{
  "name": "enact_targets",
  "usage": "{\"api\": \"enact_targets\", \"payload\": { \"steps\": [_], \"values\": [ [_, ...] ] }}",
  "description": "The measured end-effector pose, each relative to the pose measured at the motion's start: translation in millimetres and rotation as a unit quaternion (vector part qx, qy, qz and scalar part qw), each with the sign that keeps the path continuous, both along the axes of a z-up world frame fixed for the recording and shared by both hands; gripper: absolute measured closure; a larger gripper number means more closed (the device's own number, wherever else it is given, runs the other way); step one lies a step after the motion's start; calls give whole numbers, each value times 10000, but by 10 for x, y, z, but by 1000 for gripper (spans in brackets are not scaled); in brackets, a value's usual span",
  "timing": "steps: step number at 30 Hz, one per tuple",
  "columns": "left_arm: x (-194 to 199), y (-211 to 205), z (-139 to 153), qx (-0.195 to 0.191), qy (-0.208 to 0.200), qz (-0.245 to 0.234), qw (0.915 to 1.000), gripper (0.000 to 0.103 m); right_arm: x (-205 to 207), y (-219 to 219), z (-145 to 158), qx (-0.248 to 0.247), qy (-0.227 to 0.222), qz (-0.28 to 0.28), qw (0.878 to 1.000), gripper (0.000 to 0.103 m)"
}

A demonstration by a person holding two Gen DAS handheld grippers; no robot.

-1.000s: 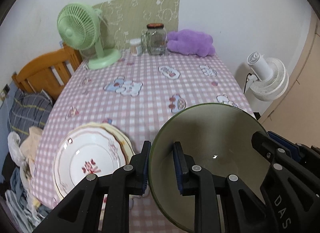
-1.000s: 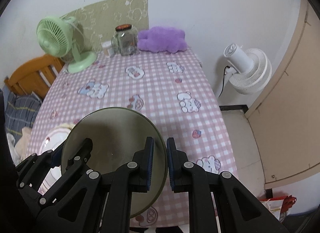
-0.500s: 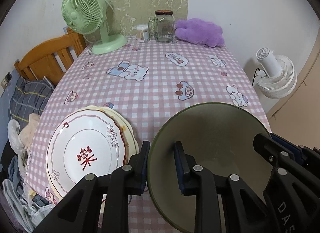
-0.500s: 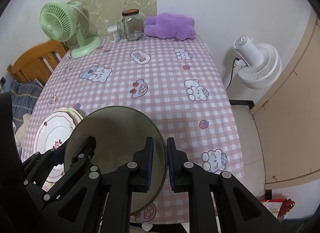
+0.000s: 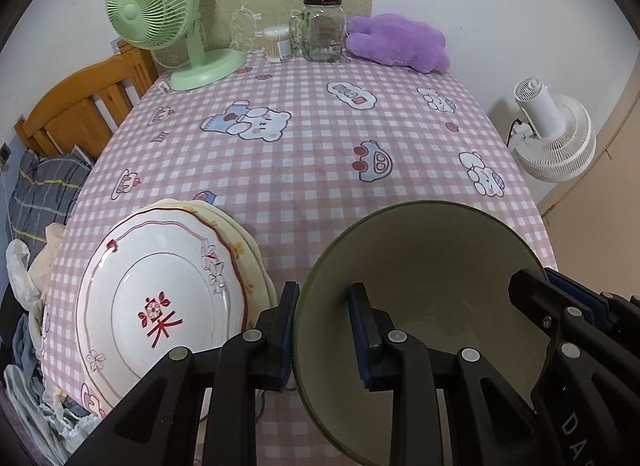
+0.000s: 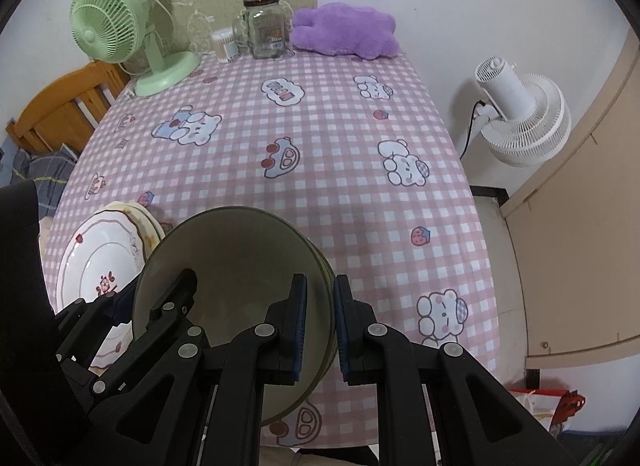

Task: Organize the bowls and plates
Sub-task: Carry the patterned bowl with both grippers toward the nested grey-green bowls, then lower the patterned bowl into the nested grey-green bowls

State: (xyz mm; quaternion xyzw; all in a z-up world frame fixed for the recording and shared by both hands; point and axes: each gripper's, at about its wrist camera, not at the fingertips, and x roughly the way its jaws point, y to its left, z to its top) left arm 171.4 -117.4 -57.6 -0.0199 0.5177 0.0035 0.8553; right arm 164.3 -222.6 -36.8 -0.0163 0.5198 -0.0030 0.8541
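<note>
1. The left claw [image 5: 323, 330] pinches the left rim of the olive-green bowl [image 5: 432, 266], one finger outside the wall and one inside; its blue pads sit against the rim on both sides.
2. The right claw [image 6: 320, 318] grips the opposite, right rim of the same bowl [image 6: 240, 262], its two fingers pressed close with the thin wall between them.
3. In the right wrist view the left claw [image 6: 144, 298] shows at the bowl's far left edge; in the left wrist view the right claw [image 5: 540, 290] shows at the bowl's right edge.
4. The bowl hangs between the two claws near the front edge of the table [image 5: 304, 169], tilted with its opening toward the cameras. In the right wrist view a second rim line shows at its right side, so it may be more than one nested bowl; I cannot tell for sure.
5. Just left of the bowl a stack of plates [image 5: 160, 298] lies on the table's front left corner: a white plate with red trim and a red flower mark on top, cream plates under it.
6. The table wears a pink checked cloth with cartoon bears and cars.
7. At the far edge stand a green desk fan [image 5: 160, 13], a small tub of cotton swabs [image 5: 277, 43], a glass jar [image 5: 322, 29] with a dark lid, and a purple plush cushion [image 5: 400, 41].
8. Beyond the table's right side is a white fan [image 6: 520, 117]; at the left, a wooden bed frame [image 5: 80, 109] with bedding.
</note>
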Motion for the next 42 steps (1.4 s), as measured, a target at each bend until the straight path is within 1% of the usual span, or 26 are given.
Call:
{"api": "enact_targets", "payload": {
  "steps": [5, 14, 16, 17, 19, 23, 24, 25, 26, 27, 28, 30, 32, 38, 42],
  "values": [
    [43, -38, -87, -38, 132, -177, 9997, 80, 23, -32, -74, 4, 124, -164, 9998, 86],
    [51, -59, -86, 41, 43, -460, 9989, 80, 25, -53, -109, -6, 82, -351, 9993, 86],
    [60, -38, -94, -60, 90, -547, 9984, 76, 17, -69, -111, 60, 73, -420, 9991, 86],
    [65, -25, -106, -148, 172, -611, 9979, 73, 12, -82, -108, 117, 59, -447, 9989, 86],
    [61, 12, -132, -313, 305, -666, 9968, 70, -3, -99, -104, 228, 7, -434, 9988, 86],
    [41, 80, -136, -407, 306, -720, 9961, 62, -51, -117, -128, 279, 48, -376, 9989, 86],
    [36, 105, -129, -463, 299, -727, 9958, 60, -64, -119, -130, 267, 58, -400, 9988, 83],
    [34, 126, -129, -505, 303, -737, 9955, 57, -75, -118, -133, 268, 63, -428, 9987, 72],
    [35, 141, -135, -539, 311, -755, 9952, 49, -80, -117, -134, 296, 69, -462, 9985, 64],
    [36, 147, -147, -572, 326, -790, 9947, 47, -83, -118, -136, 337, 65, -502, 9982, 49],
    [39, 146, -166, -635, 361, -874, 9935, 46, -89, -117, -135, 348, 47, -540, 9979, 40],
    [47, 133, -212, -716, 448, -966, 9917, 43, -105, -106, -134, 277, -1, -612, 9977, 40],
    [52, 115, -262, -834, 558, -1063, 9893, 41, -122, -103, -152, 213, 43, -677, 9975, 40],
    [87, 69, -366, -1117, 729, -1247, 9832, 41, -163, -107, -177, 132, 109, -813, 9965, 40],
    [123, 66, -394, -1336, 773, -1327, 9791, 44, -145, -88, -228, 90, 217, -855, 9961, 40]
  ]
}}
